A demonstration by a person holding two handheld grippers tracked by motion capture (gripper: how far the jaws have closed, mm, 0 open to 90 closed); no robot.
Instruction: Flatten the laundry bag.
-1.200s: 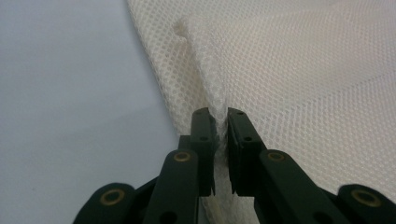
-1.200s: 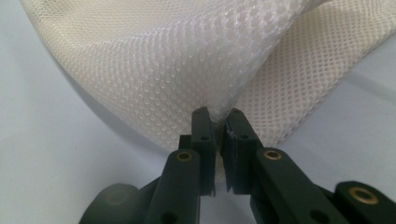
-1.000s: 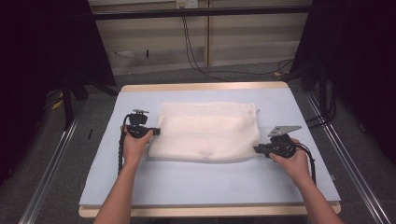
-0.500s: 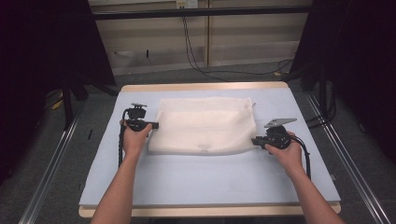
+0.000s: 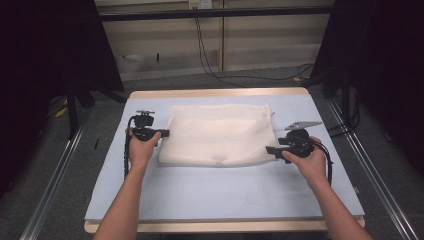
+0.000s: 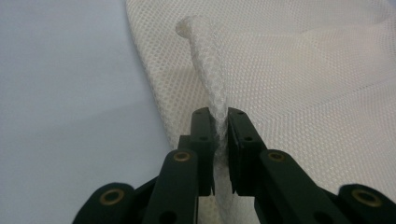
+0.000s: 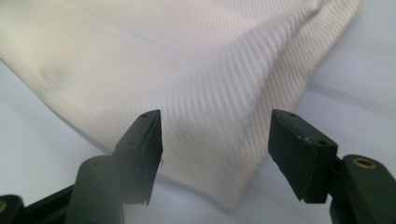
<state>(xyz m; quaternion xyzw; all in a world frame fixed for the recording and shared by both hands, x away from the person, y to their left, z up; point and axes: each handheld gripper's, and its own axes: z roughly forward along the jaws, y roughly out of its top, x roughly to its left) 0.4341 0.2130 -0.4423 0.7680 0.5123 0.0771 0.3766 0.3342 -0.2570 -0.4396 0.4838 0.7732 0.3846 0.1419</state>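
A white mesh bag (image 5: 220, 135) lies flat mid-bench (image 5: 210, 200), bearing no readable label. The left gripper (image 5: 162, 133) is clamped on a pinched ridge of mesh at its left edge. The right gripper (image 5: 270, 149), its jaws just opened and apart, sits at the bag's right corner without pressing it.

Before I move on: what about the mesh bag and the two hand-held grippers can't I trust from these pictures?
- High view: mesh bag underside, hidden by itself.
- Left gripper view: bag's pinched fold hides what lies inside; left hand-held gripper base cut off by the bottom edge.
- Right gripper view: cloth blurred; right hand-held gripper jaws stand apart, cloth beyond.
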